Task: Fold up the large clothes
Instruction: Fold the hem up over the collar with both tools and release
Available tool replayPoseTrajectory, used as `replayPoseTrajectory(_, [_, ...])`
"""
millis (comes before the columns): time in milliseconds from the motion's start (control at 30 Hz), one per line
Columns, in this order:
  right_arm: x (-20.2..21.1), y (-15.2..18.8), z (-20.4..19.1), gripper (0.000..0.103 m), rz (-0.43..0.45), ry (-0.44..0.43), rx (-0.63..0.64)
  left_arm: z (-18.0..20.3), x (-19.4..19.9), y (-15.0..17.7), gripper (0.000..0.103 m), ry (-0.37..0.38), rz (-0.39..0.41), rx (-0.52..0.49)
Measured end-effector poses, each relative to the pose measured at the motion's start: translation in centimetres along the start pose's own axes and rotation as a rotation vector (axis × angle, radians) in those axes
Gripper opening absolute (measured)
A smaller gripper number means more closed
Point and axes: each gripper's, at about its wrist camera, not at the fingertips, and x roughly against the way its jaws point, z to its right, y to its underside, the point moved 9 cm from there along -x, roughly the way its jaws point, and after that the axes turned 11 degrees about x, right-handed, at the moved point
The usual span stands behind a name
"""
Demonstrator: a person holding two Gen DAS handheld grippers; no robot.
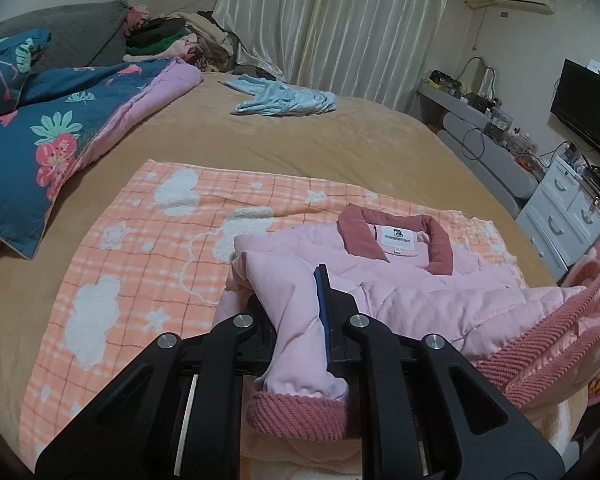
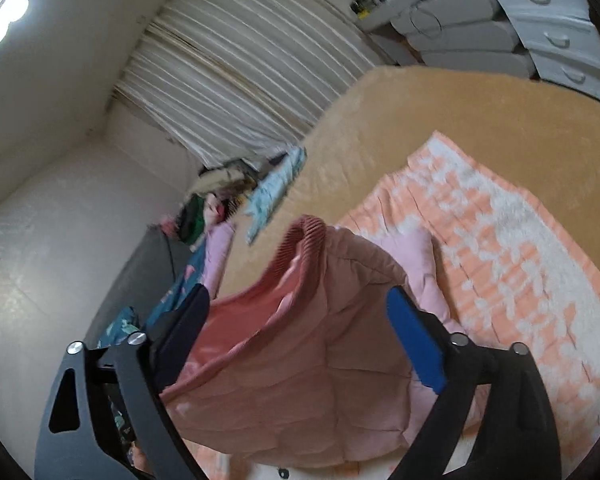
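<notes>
- Bedroom scene: a wide bed (image 1: pixel 340 136) under a tan cover, pale curtains (image 1: pixel 332 20) behind, and a peach checked blanket (image 1: pixel 140 240) spread out as the folding spot.
- Lying on that blanket is the pink jacket (image 1: pixel 412 280), collar (image 1: pixel 396 236) pointing away toward the curtains, label showing.
- Left claw (image 1: pixel 300 300) is clenched on a sleeve (image 1: pixel 296 320), the ribbed cuff hanging just short of the camera — it looks like the sleeve is being drawn across the body of the jacket to narrow it.
- Right claw (image 2: pixel 300 320) is up off the bed and tilted, its view blurred; the jacket's hem with its ribbed edge (image 2: pixel 304 236) is draped between its two fingers (image 2: pixel 416 344).
- Those fingers stand wide apart, so whether they pinch the cloth or merely carry it, I cannot tell.
- My read: hem raised so the lower half can come over toward the collar.
- Off to the side, a flowered quilt (image 1: pixel 52 132) and a pale blue garment (image 1: pixel 284 100) lie well clear of the work.
</notes>
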Motion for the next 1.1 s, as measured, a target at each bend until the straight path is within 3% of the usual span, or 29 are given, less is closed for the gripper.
replayPoseTrajectory(100, [0.5,0.6,0.6,0.097,0.028,0.009,0.046,0.1,-0.3,-0.1,0.007,0.0,-0.003,0.0])
replayPoseTrajectory(167, [0.2,1.6,1.3,0.098,0.011,0.06,0.097,0.1,-0.3,-0.1,0.007,-0.001,-0.003,-0.003])
replayPoseTrajectory(300, [-2.3,5.2,3.5,0.098,-0.098,0.202,0.211,0.1,-0.7,-0.2,0.008,-0.006,-0.005,-0.005])
replayPoseTrajectory(467, [-4.4,9.8,4.7,0.098,-0.191,0.247,0.268,0.2,-2.0,-0.5,0.01,-0.015,-0.009,-0.001])
replayPoseTrajectory(567, [-5.1,11.5,5.0,0.098,-0.218,0.28,0.295,0.6,-2.2,-0.4,0.02,-0.006,-0.009,0.001])
replayPoseTrajectory(633, [-5.6,12.5,5.2,0.098,-0.239,0.299,0.313,0.9,-2.1,-0.4,0.04,0.012,-0.009,0.012])
replayPoseTrajectory(667, [-5.8,12.9,5.2,0.098,-0.248,0.308,0.321,1.1,-1.9,-0.5,0.044,0.014,-0.006,0.012])
replayPoseTrajectory(733, [-6.0,13.2,4.9,0.098,-0.253,0.307,0.332,1.6,-1.4,-0.5,0.065,0.036,-0.004,0.01])
replayPoseTrajectory(800, [-6.0,13.1,4.5,0.098,-0.251,0.314,0.357,2.3,-0.6,-0.8,0.075,0.041,0.015,-0.008])
replayPoseTrajectory(1000, [-4.8,12.7,3.1,0.098,-0.214,0.285,0.36,4.4,2.5,-1.1,0.094,0.037,0.103,-0.111])
replayPoseTrajectory(1100, [-4.1,12.4,2.5,0.098,-0.198,0.247,0.34,4.9,3.9,-1.2,0.094,0.03,0.154,-0.159])
